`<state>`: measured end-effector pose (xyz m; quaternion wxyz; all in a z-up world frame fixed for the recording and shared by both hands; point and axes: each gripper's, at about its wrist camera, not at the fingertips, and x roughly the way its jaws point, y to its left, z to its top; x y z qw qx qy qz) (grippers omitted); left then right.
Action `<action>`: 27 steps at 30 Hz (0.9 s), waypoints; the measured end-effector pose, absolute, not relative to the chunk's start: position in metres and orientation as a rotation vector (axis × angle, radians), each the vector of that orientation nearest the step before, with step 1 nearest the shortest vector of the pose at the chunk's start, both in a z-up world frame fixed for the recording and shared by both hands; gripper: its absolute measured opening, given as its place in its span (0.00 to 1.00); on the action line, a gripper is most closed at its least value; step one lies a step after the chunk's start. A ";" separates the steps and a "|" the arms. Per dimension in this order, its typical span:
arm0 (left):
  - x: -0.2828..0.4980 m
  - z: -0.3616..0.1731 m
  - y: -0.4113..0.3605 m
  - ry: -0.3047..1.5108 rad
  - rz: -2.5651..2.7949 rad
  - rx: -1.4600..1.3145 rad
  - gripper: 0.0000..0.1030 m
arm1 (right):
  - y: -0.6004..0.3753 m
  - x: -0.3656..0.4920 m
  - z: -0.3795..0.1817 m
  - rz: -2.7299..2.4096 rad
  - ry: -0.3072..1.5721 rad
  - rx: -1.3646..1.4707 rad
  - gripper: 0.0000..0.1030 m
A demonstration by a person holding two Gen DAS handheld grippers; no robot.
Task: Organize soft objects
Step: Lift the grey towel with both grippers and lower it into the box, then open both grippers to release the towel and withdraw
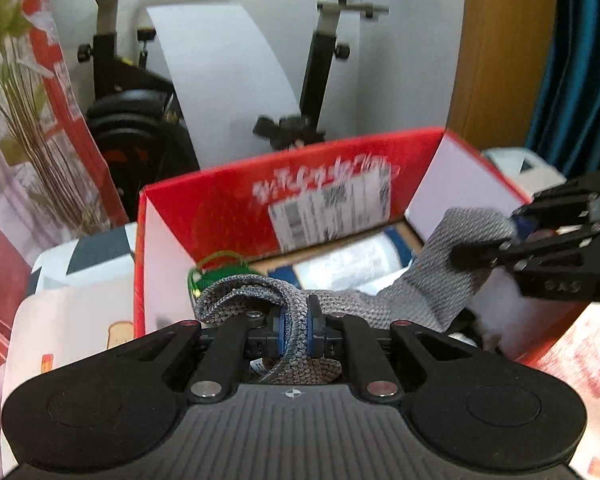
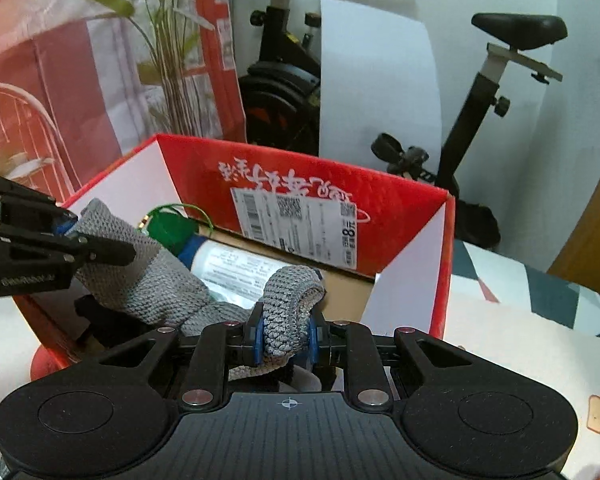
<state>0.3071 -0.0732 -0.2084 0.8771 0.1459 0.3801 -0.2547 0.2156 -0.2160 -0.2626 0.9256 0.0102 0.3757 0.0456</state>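
Left wrist view is showing an exercise bike standing at twelve o'clock behind an open red box. Both the left gripper and right gripper are pinching a grey knitted cloth, stretching it above the box.

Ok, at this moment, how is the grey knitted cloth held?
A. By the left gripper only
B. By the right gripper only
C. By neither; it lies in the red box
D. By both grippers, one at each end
D: the left gripper and the right gripper each pinch one end of the grey knitted cloth, which spans over the open red box.
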 end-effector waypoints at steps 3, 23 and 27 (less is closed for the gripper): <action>0.309 -0.216 -0.072 0.817 -0.531 0.331 0.10 | -0.217 0.218 -0.264 0.091 0.788 0.014 0.18; 0.292 -0.196 -0.074 0.746 -0.553 0.375 0.89 | -0.222 0.202 -0.242 0.028 0.687 -0.109 0.55; 0.282 -0.178 -0.067 0.681 -0.530 0.356 0.98 | -0.227 0.188 -0.226 0.005 0.626 -0.073 0.76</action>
